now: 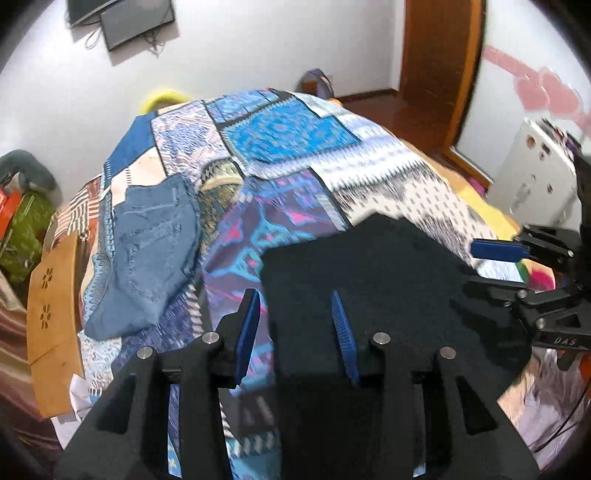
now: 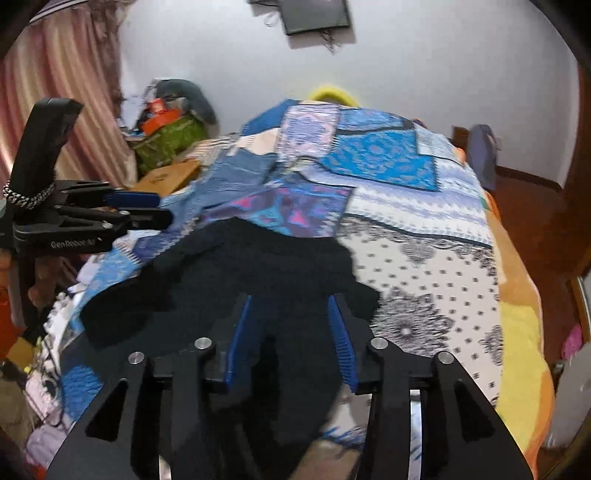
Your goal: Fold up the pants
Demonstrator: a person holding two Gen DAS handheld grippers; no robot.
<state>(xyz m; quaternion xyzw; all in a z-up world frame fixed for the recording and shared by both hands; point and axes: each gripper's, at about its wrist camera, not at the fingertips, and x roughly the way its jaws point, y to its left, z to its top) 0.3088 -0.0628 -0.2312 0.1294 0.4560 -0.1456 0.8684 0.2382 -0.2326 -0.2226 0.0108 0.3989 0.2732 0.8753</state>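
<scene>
Two tongs hang over a bed, each seen from its own camera. The left tongs point(image 1: 295, 306) stand spread, their blue pads apart, and nothing is pinched between them: the left pad sits over the patterned bedspread point(image 1: 280, 129), the right pad over the edge of the black pants point(image 1: 369, 266). Whether either pad touches the cloth cannot be told. The right tongs point(image 2: 291, 310) are also spread, with the black pants point(image 2: 258, 266) lying under and between the pads; the cloth is not squeezed by them, though contact with the fabric below is unclear.

The black pants lie on the near part of the bed as a dark, roughly flat mass, with a ragged edge toward the right in the right wrist view and a lobe reaching out to the left. In the left wrist view the right tongs point(image 1: 491, 251) show at the far right edge, just beyond the pants; in the right wrist view the left tongs point(image 2: 155, 208) show at the left, just above the pants' left side.

Farther up the bed, to the left, a pair of blue jeans point(image 1: 147, 251) lies folded on the bedspread, well apart from the black pants. Beside the jeans, at the bed's left edge, is a wooden board point(image 1: 51, 321) with flower-shaped cutouts. A dark screen point(image 2: 314, 14) hangs on the white wall beyond the bed, and a pink curtain point(image 2: 59, 92) hangs at the left.
</scene>
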